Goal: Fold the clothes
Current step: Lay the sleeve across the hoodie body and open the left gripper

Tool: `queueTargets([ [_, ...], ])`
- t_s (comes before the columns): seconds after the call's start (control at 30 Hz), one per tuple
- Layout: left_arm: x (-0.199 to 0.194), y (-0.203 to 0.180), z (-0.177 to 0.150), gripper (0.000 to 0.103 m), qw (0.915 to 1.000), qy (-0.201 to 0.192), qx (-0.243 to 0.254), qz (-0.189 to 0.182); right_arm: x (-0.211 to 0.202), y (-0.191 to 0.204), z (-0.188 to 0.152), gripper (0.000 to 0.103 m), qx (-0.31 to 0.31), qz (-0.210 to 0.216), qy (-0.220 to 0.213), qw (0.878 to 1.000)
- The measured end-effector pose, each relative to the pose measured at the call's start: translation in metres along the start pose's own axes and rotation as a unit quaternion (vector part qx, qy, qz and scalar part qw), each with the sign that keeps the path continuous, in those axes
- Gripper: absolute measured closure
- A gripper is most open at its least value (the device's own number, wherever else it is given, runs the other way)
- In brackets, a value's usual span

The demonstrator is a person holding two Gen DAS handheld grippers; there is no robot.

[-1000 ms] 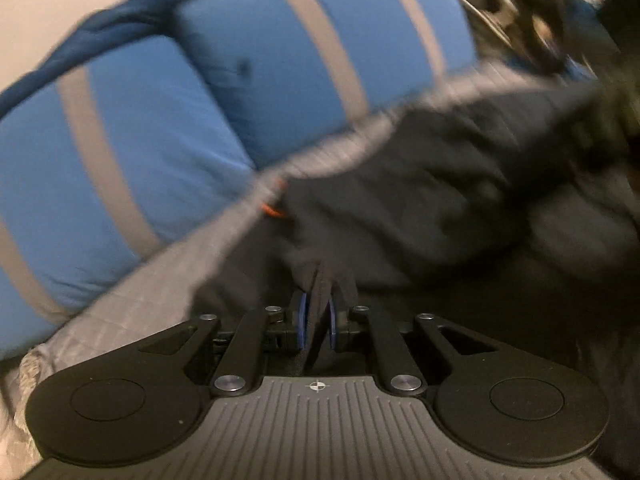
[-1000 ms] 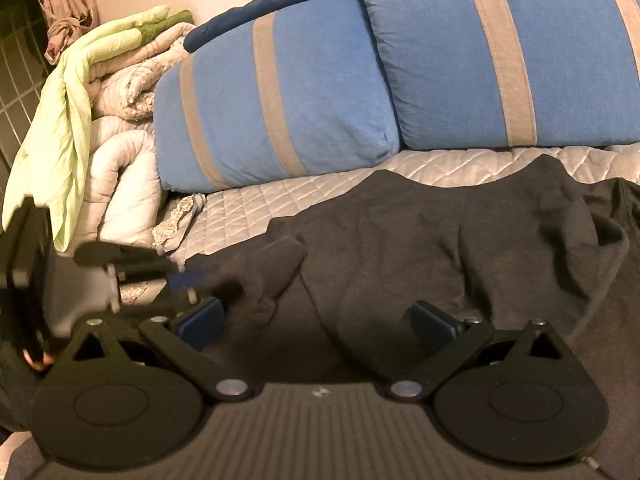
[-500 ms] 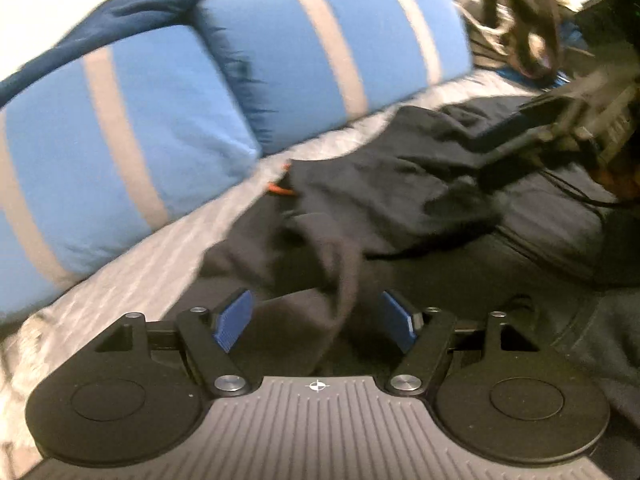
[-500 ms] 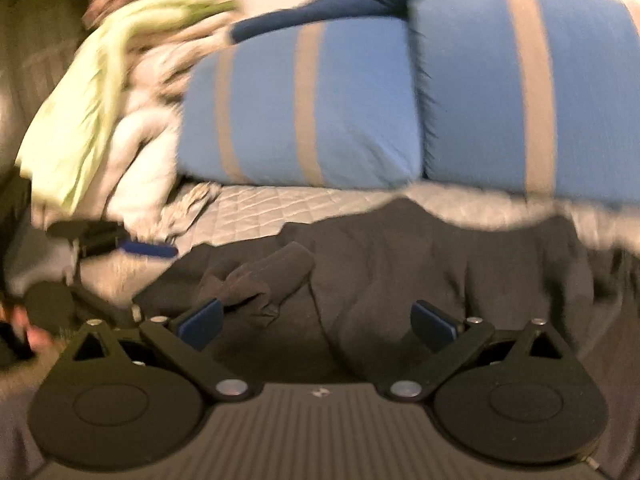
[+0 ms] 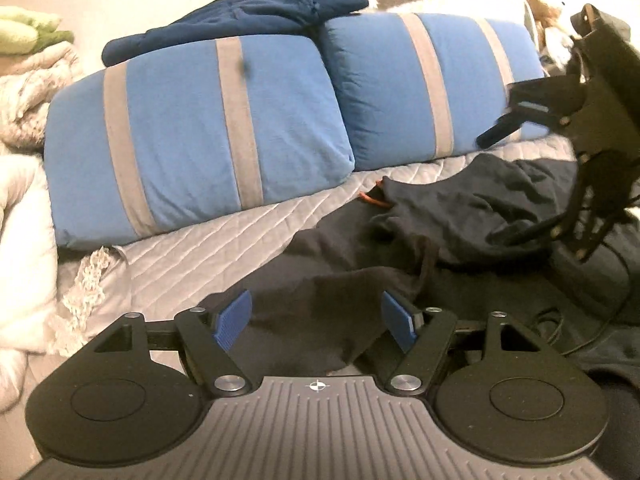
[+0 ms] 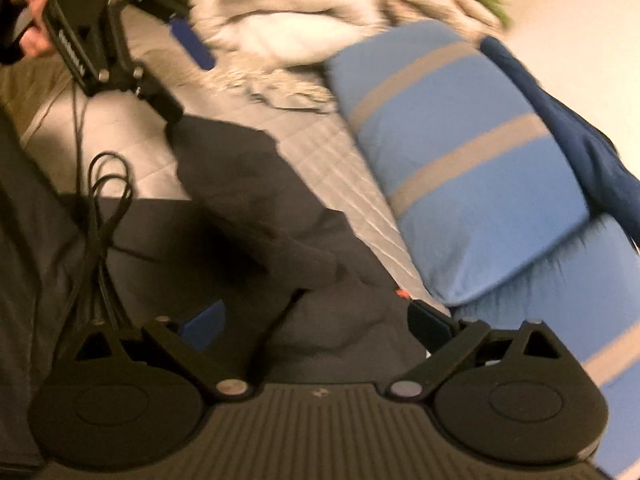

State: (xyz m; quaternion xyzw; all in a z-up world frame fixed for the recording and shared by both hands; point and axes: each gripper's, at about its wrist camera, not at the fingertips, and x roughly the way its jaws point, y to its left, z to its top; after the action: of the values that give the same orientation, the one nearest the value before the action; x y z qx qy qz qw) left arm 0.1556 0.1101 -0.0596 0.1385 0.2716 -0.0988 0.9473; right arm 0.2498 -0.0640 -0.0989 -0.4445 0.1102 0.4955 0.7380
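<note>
Where the left gripper (image 5: pixel 316 322) was clamped on a dark flap of cloth a second ago, its blue pads (image 5: pixel 233 322) now stand wide apart with nothing between them; the flap lies released just ahead on the dark garment (image 5: pixel 352 280). Right gripper (image 6: pixel 316 322) likewise spread, empty, as it was throughout, but it has swung round: its view is now tilted and blurred, looking along the bed toward the left gripper rather than at the pillows head-on. Garment sits on the grey quilted bedspread (image 5: pixel 208 256), in front of two blue striped pillows (image 5: pixel 192 136), part of it laid over itself, with a rumpled mound toward the right and an orange tag (image 5: pixel 372 200) showing at its edge. Judgement: one fold has been laid down and let go; the piece is not yet flat or squared, so more folding seems likely, though which edge comes next cannot be told. Containers: none in view. Navy clothing (image 5: pixel 248 20) lies draped atop the pillows; pale bedding (image 5: pixel 24 184) is heaped at left.
</note>
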Motion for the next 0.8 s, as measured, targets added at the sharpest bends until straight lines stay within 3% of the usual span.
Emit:
queueTargets([
  [0.2, 0.001, 0.0, -0.011, 0.032, 0.9998, 0.002, -0.021, 0.0, 0.034, 0.002, 0.028, 0.003, -0.011, 0.053, -0.012, 0.998],
  [0.3, 0.004, 0.006, -0.014, 0.032, 0.9979, 0.012, -0.063, -0.013, 0.052, 0.003, 0.038, 0.003, 0.003, 0.087, -0.014, 0.996],
  [0.53, 0.005, 0.022, -0.023, 0.032, 0.9933, 0.024, -0.111, -0.02, 0.061, 0.006, 0.022, 0.004, 0.015, 0.142, 0.036, 0.989],
  [0.8, 0.005, 0.027, -0.033, 0.032, 0.991, 0.041, -0.123, -0.033, 0.063, -0.001, 0.031, 0.004, 0.001, 0.152, 0.028, 0.988],
])
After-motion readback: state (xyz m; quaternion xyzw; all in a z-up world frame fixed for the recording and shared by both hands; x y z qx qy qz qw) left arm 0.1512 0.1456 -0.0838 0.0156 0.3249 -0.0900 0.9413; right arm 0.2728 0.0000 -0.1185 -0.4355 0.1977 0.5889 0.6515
